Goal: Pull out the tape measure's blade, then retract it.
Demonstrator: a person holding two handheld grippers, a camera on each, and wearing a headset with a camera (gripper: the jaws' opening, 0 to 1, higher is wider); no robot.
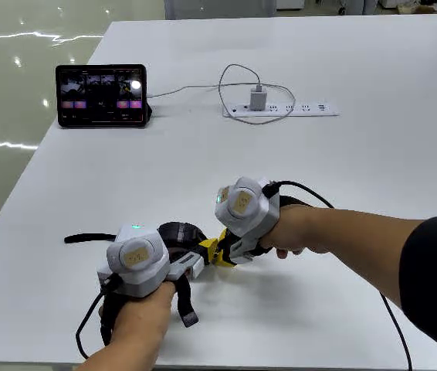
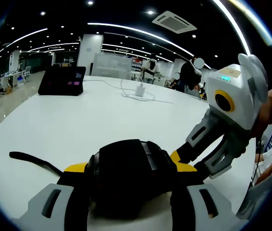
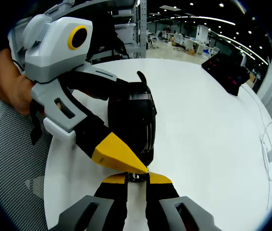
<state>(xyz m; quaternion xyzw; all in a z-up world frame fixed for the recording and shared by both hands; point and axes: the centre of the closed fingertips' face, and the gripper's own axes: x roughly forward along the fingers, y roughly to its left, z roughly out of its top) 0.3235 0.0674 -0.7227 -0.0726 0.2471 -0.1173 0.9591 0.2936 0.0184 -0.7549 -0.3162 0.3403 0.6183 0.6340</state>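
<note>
left tool (image 2: 130, 169): clamped across black round tape measure (image 3: 132, 115) | mouth toward right tool (image 3: 137, 179), black strap (image 1: 87, 238) trailing opposite along white table (image 1: 334, 162) | right tool: pinching silver blade tip (image 3: 136, 176)

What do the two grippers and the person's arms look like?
Both the left gripper and the right gripper have rounded light-grey bodies, grey-and-black jaws with yellow tips, and a trailing black cable. The right arm wears a dark sleeve.
</note>
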